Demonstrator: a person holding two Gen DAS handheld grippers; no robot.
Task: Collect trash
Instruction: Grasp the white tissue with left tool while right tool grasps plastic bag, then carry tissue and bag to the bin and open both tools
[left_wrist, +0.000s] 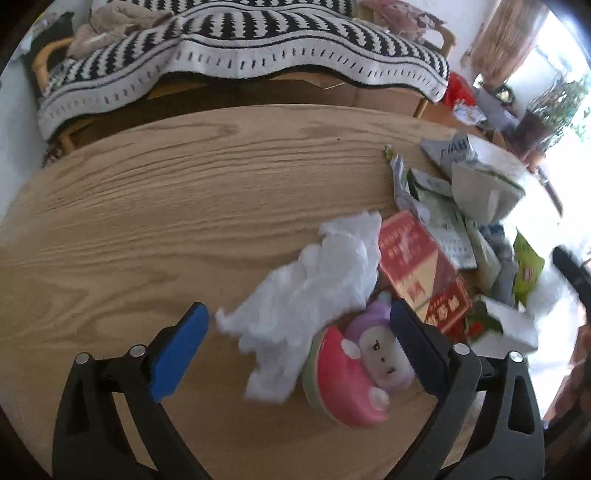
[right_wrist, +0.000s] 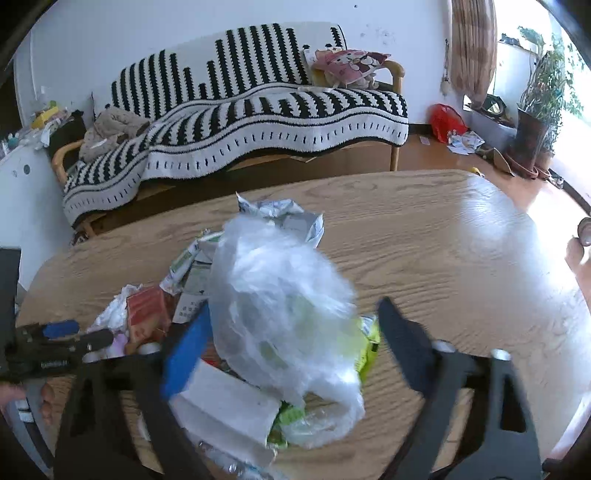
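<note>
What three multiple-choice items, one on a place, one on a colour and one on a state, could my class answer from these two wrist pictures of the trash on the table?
1. Where does the white tissue lie?
A. on the sofa
B. on the wooden table
C. on the floor

2. What colour is the flat carton beside the tissue?
A. red
B. blue
C. black

3. How does the left gripper stand?
A. shut on the tissue
B. shut on the toy
C. open

Answers:
1 B, the tissue rests on the wood grain.
2 A, the carton's printed face is red.
3 C, its fingers stand wide apart, pressing nothing.
</note>
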